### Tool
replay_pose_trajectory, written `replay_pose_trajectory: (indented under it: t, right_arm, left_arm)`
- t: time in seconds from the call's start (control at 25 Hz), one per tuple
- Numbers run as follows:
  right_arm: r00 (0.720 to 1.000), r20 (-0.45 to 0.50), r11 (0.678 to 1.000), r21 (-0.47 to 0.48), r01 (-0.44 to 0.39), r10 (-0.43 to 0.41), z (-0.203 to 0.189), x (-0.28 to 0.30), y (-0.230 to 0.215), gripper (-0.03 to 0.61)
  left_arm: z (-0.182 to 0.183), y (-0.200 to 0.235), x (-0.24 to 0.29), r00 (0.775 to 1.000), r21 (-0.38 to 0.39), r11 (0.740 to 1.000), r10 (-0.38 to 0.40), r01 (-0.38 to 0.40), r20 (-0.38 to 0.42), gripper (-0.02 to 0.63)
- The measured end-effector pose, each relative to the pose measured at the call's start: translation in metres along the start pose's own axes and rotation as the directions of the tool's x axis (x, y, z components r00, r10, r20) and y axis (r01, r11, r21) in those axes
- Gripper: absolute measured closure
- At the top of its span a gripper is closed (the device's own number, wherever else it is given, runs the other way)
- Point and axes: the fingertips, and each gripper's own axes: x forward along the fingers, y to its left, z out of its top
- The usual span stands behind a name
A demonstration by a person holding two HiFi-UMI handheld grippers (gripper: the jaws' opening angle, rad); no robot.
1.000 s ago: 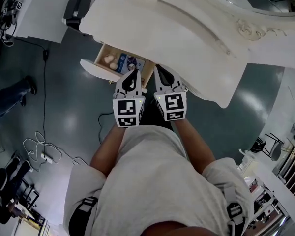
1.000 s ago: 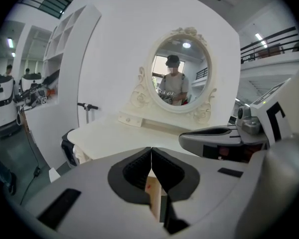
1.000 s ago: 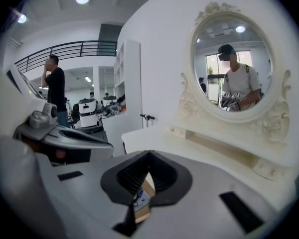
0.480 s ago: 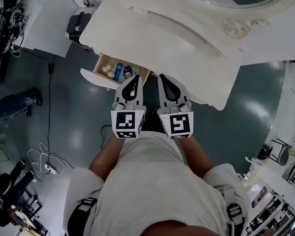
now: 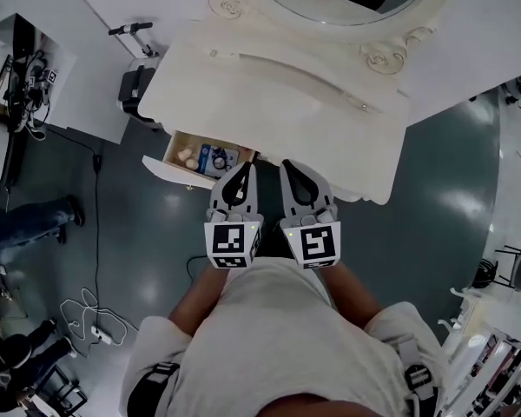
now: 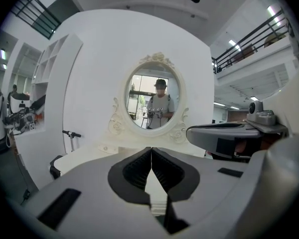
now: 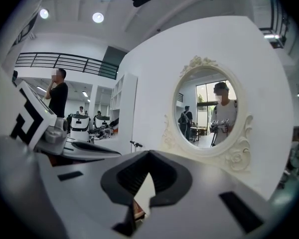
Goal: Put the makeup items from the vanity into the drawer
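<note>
Pressing its ribbed black pads together at the tips, the left hand-held gripper [image 5: 242, 168] is holding nothing. The right hand-held gripper [image 5: 288, 165] is showing the same state, with its jaws closed and empty. Both are lying side by side, near each other, and pointing toward the vanity. Their bodies are smooth grey plastic and their pads are dark and ridged. A marker cube [image 5: 232, 244] printed with black-and-white squares is sitting at the rear of the left one.

Just ahead of the left hand-held gripper's tips, off to its left and lower down, the drawer [image 5: 167, 170] is standing pulled out. It is a shallow wooden box with a curved white front. The makeup items [image 5: 207, 157] are lying inside it: a blue-and-white packet [image 5: 217, 157] and pale rounded pieces [image 5: 187, 155], too small to tell further.

Beyond both tools the cream tabletop [image 5: 278, 85] is spreading out with a glossy, curved edge. Farthest off, an oval mirror [image 6: 154, 101] in a carved scrollwork frame is reflecting a person [image 6: 160, 106].
</note>
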Motion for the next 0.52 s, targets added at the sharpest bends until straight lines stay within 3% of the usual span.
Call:
replay_pose_trajectory:
  t: [0.52]
  right_arm:
    - [1.000, 0.018, 1.000, -0.012, -0.008, 0.008, 0.003, -0.049, -0.003, 0.565]
  left_arm:
    - [0.004, -0.036, -0.022, 1.000, -0.026, 1.000, 0.005, -0.005, 0.023, 0.606]
